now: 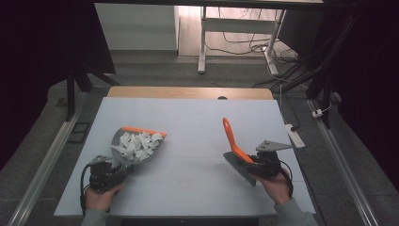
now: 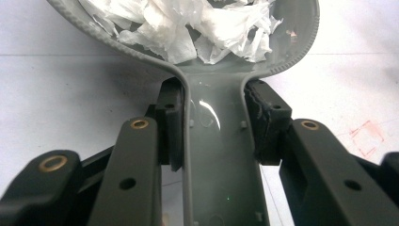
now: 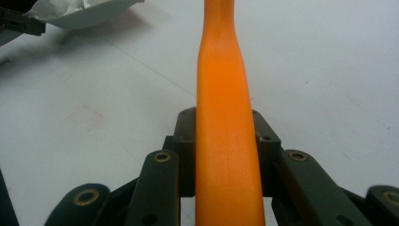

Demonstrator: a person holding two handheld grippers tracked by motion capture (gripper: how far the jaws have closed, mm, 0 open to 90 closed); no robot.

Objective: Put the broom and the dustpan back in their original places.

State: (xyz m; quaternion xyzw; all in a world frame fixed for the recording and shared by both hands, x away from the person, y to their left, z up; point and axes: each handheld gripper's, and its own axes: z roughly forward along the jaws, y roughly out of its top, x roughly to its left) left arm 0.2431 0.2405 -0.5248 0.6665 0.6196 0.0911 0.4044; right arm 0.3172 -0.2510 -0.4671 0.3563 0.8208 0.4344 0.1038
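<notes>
From above, my left gripper holds the grey dustpan, full of white paper scraps, at the left of the table, and my right gripper holds the orange-handled brush well apart at the right. In the left gripper view my jaws are closed on the dustpan's handle, the scraps lying just beyond. In the right gripper view they clamp the orange handle; the sweeping looks finished to me, so next I should carry the pan level to empty it.

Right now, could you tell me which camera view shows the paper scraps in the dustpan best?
The high view: the whole pile of paper scraps shows. The left gripper view crops it at the frame's top; the right gripper view catches a corner.
</notes>
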